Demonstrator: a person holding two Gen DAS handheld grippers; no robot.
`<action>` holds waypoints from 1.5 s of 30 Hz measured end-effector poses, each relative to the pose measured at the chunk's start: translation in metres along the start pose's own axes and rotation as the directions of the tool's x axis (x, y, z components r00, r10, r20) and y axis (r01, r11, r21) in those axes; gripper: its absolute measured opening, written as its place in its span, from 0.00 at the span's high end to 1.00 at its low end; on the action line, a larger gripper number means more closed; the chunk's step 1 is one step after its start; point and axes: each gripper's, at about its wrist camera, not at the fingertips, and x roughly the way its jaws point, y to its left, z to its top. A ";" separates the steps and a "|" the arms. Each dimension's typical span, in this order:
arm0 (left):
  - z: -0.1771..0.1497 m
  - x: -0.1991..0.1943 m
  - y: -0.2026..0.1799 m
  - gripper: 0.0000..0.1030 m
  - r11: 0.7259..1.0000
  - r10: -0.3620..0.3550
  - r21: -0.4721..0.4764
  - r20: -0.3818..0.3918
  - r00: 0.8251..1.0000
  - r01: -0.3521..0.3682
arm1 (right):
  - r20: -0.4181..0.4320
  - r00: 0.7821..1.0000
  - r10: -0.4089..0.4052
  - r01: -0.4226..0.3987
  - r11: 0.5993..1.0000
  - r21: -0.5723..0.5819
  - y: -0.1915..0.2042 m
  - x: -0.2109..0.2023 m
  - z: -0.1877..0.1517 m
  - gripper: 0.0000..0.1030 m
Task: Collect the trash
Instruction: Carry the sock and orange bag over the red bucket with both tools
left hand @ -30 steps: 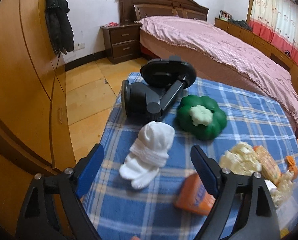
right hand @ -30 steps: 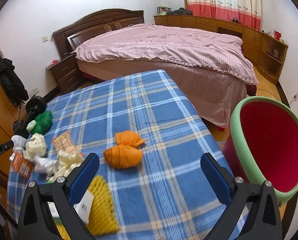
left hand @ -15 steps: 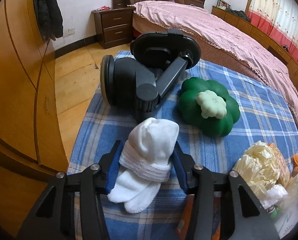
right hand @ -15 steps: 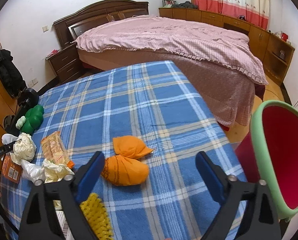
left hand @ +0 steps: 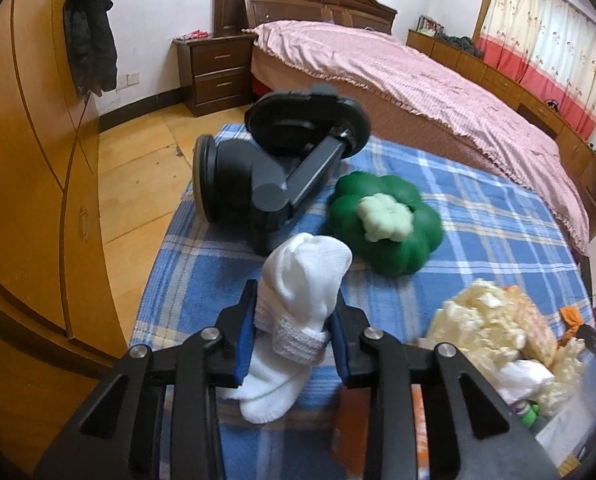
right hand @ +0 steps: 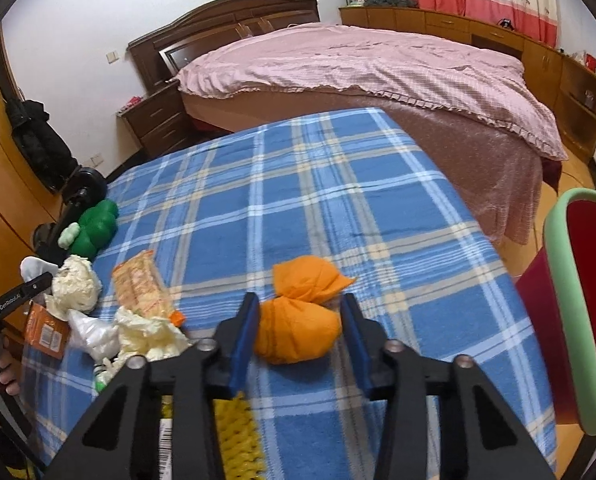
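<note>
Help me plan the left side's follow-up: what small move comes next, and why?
Probably lift. The left hand-held gripper is shut on the white sock bundle, which lies on the plaid blanket beside the green squishy toy.

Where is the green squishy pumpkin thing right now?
The green pumpkin toy sits on the blue plaid blanket in the left wrist view, just right of the black phone mount and beyond the white socks.

The black tongs arm (right hand: 16, 300) seemingly reads "GenRobot.AI"; other print is illegible.
</note>
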 end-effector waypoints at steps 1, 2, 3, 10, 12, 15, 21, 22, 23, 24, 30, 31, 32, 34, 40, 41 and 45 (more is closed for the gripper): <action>0.000 -0.004 -0.002 0.69 1.000 -0.009 0.003 0.009 1.000 0.009 | 0.003 1.000 0.003 -0.003 1.000 0.004 0.000 -0.001 0.000 0.63; 0.000 -0.008 -0.004 0.69 1.000 -0.015 0.005 0.016 1.000 0.015 | 0.008 1.000 0.008 -0.008 1.000 0.007 -0.001 -0.002 -0.001 0.67; 0.000 -0.012 -0.005 0.69 1.000 -0.019 0.007 0.024 1.000 0.019 | 0.014 1.000 0.012 -0.012 1.000 0.009 -0.001 -0.004 -0.001 0.69; 0.001 -0.043 -0.020 0.69 0.998 -0.062 0.022 0.064 0.996 0.061 | 0.073 0.996 0.043 -0.045 0.999 0.028 -0.008 -0.029 -0.003 0.83; -0.001 -0.051 -0.027 0.69 0.997 -0.076 0.032 0.073 0.994 0.074 | 0.087 0.995 0.050 -0.053 0.998 0.030 -0.009 -0.036 -0.004 0.85; -0.003 -0.060 -0.038 0.69 0.995 -0.094 0.045 0.077 0.993 0.091 | 0.116 0.992 0.056 -0.060 0.998 0.030 -0.013 -0.051 -0.005 0.85; -0.009 -0.084 -0.062 0.69 0.989 -0.141 0.062 0.099 0.985 0.135 | 0.186 0.981 0.061 -0.069 0.997 0.039 -0.025 -0.086 -0.007 0.85; -0.011 -0.089 -0.066 0.69 0.987 -0.151 0.066 0.102 0.983 0.145 | 0.195 0.979 0.060 -0.070 0.997 0.041 -0.027 -0.091 -0.008 0.85; -0.012 -0.093 -0.070 0.69 0.986 -0.158 0.069 0.104 0.982 0.151 | 0.204 0.977 0.059 -0.069 0.997 0.042 -0.029 -0.096 -0.008 0.85; -0.014 -0.096 -0.073 0.69 0.985 -0.167 0.071 0.105 0.980 0.160 | 0.214 0.975 0.058 -0.069 0.997 0.045 -0.031 -0.101 -0.009 0.85; -0.024 -0.117 -0.097 0.69 0.973 -0.221 0.087 0.110 0.969 0.212 | 0.267 0.963 0.049 -0.068 0.996 0.063 -0.045 -0.132 -0.017 0.85; -0.025 -0.121 -0.101 0.69 0.971 -0.229 0.088 0.109 0.967 0.220 | 0.275 0.960 0.046 -0.066 0.996 0.066 -0.048 -0.137 -0.018 0.85; -0.026 -0.123 -0.105 0.69 0.969 -0.238 0.091 0.107 0.965 0.228 | 0.283 0.958 0.042 -0.064 0.996 0.069 -0.050 -0.141 -0.019 0.85; -0.029 -0.129 -0.113 0.69 0.965 -0.254 0.100 0.103 0.962 0.244 | 0.296 0.954 0.038 -0.063 0.995 0.078 -0.056 -0.149 -0.022 0.85; -0.036 -0.141 -0.140 0.69 0.950 -0.291 0.145 0.094 0.952 0.276 | 0.325 0.946 0.019 -0.056 0.993 0.107 -0.073 -0.167 -0.027 0.85; -0.036 -0.142 -0.146 0.69 0.947 -0.299 0.152 0.090 0.950 0.284 | 0.329 0.944 0.014 -0.054 0.992 0.112 -0.076 -0.169 -0.028 0.85; -0.039 -0.146 -0.165 0.69 0.932 -0.333 0.179 0.073 0.940 0.316 | 0.337 0.942 -0.002 -0.046 0.990 0.133 -0.089 -0.175 -0.031 0.85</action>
